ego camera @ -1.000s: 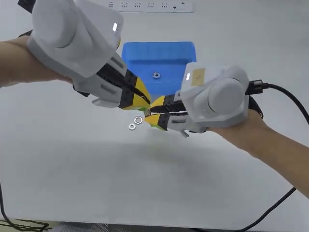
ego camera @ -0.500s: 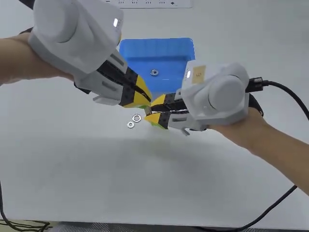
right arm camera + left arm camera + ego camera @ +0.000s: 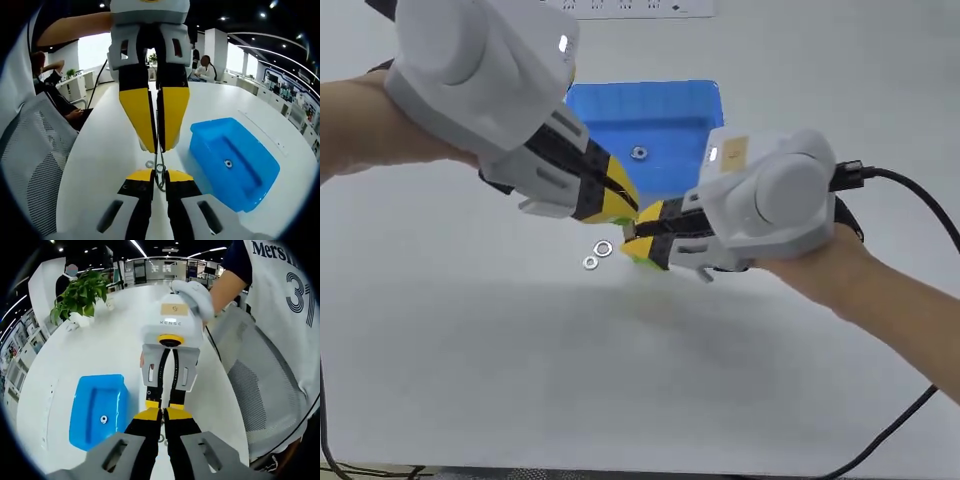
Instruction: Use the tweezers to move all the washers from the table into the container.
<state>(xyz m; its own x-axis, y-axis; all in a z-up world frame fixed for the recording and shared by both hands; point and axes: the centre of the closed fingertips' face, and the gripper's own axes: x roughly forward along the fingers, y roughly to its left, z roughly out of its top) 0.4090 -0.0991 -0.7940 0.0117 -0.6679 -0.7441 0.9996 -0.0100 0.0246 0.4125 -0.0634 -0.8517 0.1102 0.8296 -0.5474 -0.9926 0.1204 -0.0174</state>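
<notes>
Pinching the tweezers (image 3: 160, 185), left claw (image 3: 624, 213) and right claw (image 3: 634, 241) both pressed together, tip to tip, near washers (image 3: 603, 248)

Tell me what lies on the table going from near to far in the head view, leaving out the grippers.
Nearer washer → second washer just behind it → blue container, holding one more washer → white strip at the far edge.

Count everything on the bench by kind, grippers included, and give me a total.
Washers: 3, two on the table, one in the container
Blue container: 1
Tweezers: 1
Grippers: 2, left gripper and right gripper
Total: 7
</notes>
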